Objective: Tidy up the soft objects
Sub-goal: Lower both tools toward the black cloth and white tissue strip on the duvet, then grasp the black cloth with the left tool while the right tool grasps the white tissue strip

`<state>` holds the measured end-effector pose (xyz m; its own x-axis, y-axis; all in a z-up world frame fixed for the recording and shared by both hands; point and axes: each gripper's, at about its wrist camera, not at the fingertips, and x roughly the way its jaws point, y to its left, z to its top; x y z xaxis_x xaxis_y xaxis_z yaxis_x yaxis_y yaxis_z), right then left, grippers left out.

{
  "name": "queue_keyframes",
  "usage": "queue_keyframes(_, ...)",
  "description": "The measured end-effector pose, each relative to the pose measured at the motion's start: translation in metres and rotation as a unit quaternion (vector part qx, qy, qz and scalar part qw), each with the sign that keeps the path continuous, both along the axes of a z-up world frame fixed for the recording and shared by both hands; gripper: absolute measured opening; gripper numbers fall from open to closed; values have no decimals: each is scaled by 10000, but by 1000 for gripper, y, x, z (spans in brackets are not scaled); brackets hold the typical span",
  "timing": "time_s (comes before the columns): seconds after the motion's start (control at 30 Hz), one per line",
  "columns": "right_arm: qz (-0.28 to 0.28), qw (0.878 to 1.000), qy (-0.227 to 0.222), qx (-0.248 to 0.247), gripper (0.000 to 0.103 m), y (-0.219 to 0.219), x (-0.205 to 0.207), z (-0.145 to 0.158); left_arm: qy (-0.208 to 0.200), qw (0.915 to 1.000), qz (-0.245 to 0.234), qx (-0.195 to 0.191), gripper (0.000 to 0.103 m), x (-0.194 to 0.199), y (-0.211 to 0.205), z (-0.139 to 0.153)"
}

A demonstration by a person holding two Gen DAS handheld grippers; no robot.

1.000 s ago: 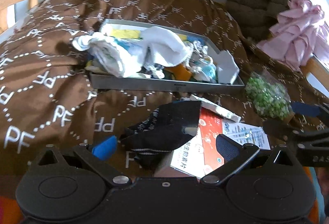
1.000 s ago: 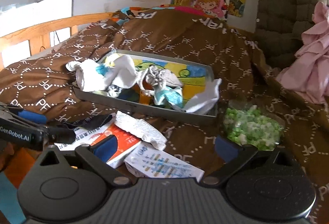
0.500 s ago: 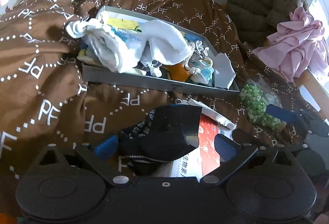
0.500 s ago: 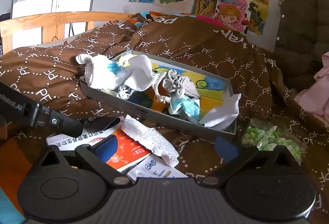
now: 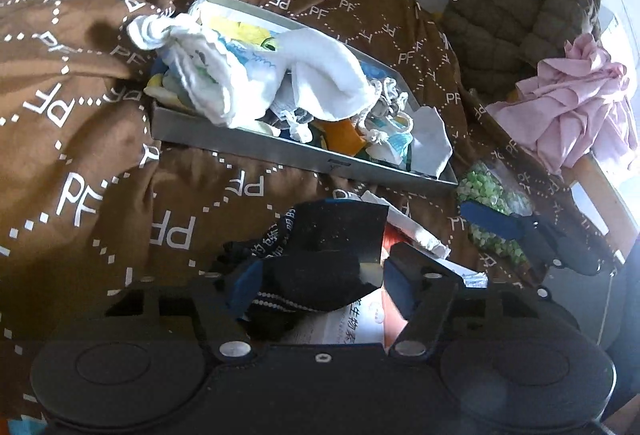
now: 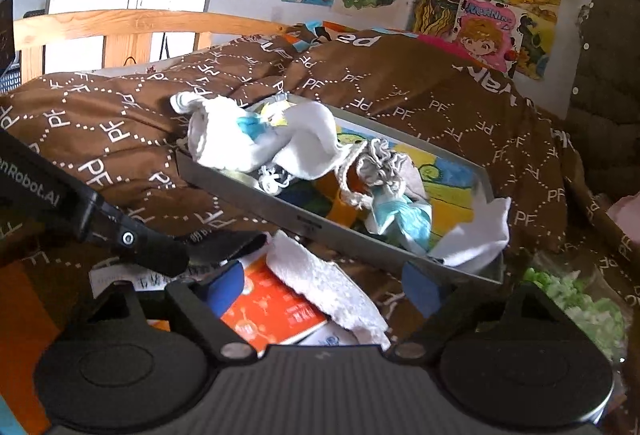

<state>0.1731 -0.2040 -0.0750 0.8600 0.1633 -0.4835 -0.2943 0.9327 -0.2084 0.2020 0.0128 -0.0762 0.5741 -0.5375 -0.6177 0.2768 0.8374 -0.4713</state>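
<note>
Left wrist view: the left tool (image 5: 320, 285) straddled a black sock (image 5: 320, 247) lying on the brown bedspread (image 5: 80, 155), partly over an orange-and-white medicine box (image 5: 360, 319).
Left tool state: jaws closing around the sock; whether the pads already pressed it I could not tell.
Sock's long axis: roughly across the gap between the jaws, cuff end toward the left pad.
Right wrist view: the right tool (image 6: 328, 285) stood over a white fluffy cloth (image 6: 328, 287), its jaws closing, still apart from the fabric.
Cloth's long axis: slanting from upper left to lower right between the pads.
Destination: the grey tray (image 5: 280, 151) of socks lay just beyond both tools, further up the bed.
Nearer hand: left for the sock, right for the cloth.
</note>
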Motion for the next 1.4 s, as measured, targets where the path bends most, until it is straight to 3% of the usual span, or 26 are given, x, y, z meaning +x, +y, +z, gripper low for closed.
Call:
queue_keyframes(0.17, -37, 9999, 95, 130, 75, -1, 10, -3, -19, 9995, 289, -83, 43, 4, 8, 1)
queue_keyframes(0.37, -140, 9989, 230, 377, 57, -6, 16, -2, -181, 9977, 651, 16, 32, 6, 16, 1)
queue_keyframes(0.63, -641, 9958, 301, 588, 52, -20, 22, 4, -96, 9967, 773, 222, 34, 11, 18, -5)
queue_keyframes(0.7, -801, 9935, 390, 704, 51, -28, 26, 2, 49, 9970, 735, 220, 40, 12, 17, -8)
queue_keyframes(0.8, -1002, 9902, 517, 829, 43, -38, 31, 1, 223, 9973, 661, 211, 49, 14, 16, -12)
queue_keyframes(0.93, -1106, 9880, 609, 885, 32, -45, 33, -2, 393, 9974, 586, 164, 49, 17, 15, -16)
queue_keyframes(1.03, -1089, 9880, 644, 890, 22, -44, 33, -3, 484, 9971, 578, 131, 37, 18, 16, -17)
queue_keyframes(1.2, -999, 9907, 608, 695, 17, -34, 31, -2, 543, 9968, 574, 116, 14, 19, 18, -19)
queue_keyframes(1.4, -993, 9926, 492, 496, 14, -28, 29, 0, -29, 9969, 650, 438, 5, 13, 14, -5)
